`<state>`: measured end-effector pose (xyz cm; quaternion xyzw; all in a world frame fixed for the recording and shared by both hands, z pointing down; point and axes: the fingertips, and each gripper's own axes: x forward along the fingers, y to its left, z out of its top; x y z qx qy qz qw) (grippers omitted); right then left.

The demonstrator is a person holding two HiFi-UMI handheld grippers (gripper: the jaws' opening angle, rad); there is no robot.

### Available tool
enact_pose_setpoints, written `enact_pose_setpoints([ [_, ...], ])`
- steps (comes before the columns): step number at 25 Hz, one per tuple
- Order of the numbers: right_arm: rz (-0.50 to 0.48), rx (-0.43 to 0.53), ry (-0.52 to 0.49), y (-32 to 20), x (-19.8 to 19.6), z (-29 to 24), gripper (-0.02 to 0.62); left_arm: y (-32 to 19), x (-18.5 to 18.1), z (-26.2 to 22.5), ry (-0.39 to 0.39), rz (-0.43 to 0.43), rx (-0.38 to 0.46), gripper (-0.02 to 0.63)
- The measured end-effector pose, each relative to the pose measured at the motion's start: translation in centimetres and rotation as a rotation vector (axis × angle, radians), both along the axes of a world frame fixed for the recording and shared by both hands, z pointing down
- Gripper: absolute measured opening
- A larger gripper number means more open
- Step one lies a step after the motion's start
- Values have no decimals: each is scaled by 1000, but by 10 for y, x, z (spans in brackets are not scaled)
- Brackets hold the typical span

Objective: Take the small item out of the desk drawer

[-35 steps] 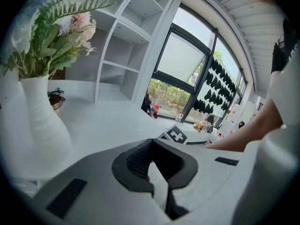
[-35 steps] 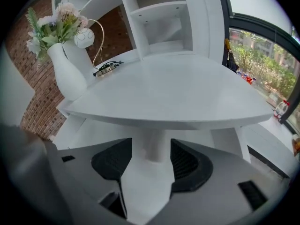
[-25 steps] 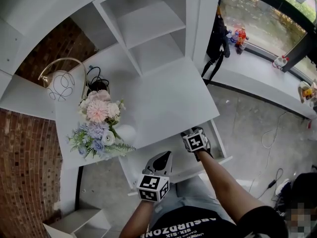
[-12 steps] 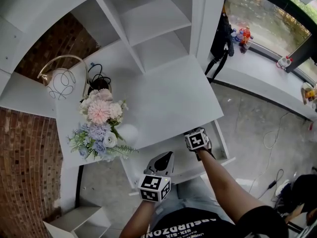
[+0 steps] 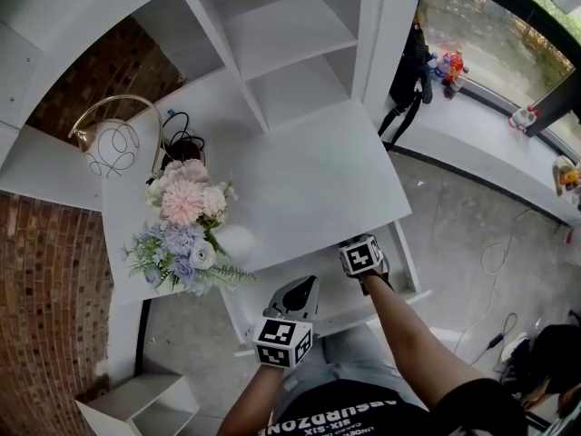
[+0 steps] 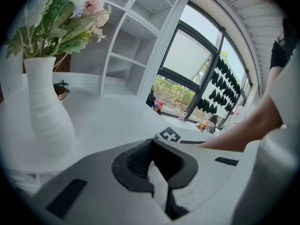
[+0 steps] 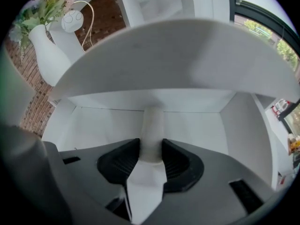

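The desk drawer [image 5: 405,263] stands pulled out under the white desk top [image 5: 300,189]. My right gripper [image 7: 151,154] reaches down into it, its marker cube [image 5: 360,255] showing at the desk's front edge. Its jaws have just been closing, and the black pads now press both sides of a small white cylinder [image 7: 152,128] that points toward the drawer's back wall. In the head view the cylinder is hidden. My left gripper [image 5: 303,286] hovers over the drawer's left part, its jaws together with nothing between them; the left gripper view shows it as [image 6: 152,165].
A white vase of flowers [image 5: 186,225] stands at the desk's front left, also seen as the vase [image 6: 47,111]. A wire lamp [image 5: 113,143] and cables sit behind it. Open shelves [image 5: 290,44] rise at the back. The drawer floor [image 7: 103,125] is bare white.
Both grippers stay where they were over the drawer. Only the head view has shifted slightly.
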<state>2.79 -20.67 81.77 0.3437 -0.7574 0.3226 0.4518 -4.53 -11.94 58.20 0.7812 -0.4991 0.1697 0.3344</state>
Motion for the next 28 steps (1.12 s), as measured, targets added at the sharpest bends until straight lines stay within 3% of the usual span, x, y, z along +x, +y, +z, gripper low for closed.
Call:
enact_pose_setpoints([
  [16, -8, -49, 7, 16, 12, -5, 144, -7, 1, -1, 0, -8, 0, 6],
  [20, 7, -108, 16, 30, 19, -2, 143, -6, 1, -2, -4, -9, 3, 6],
  [23, -6, -80, -14, 25, 14, -8, 143, -6, 1, -3, -5, -11, 7, 6],
  [28, 15, -175, -65, 49, 9, -12, 143, -3, 3, -6, -3, -5, 16, 6],
])
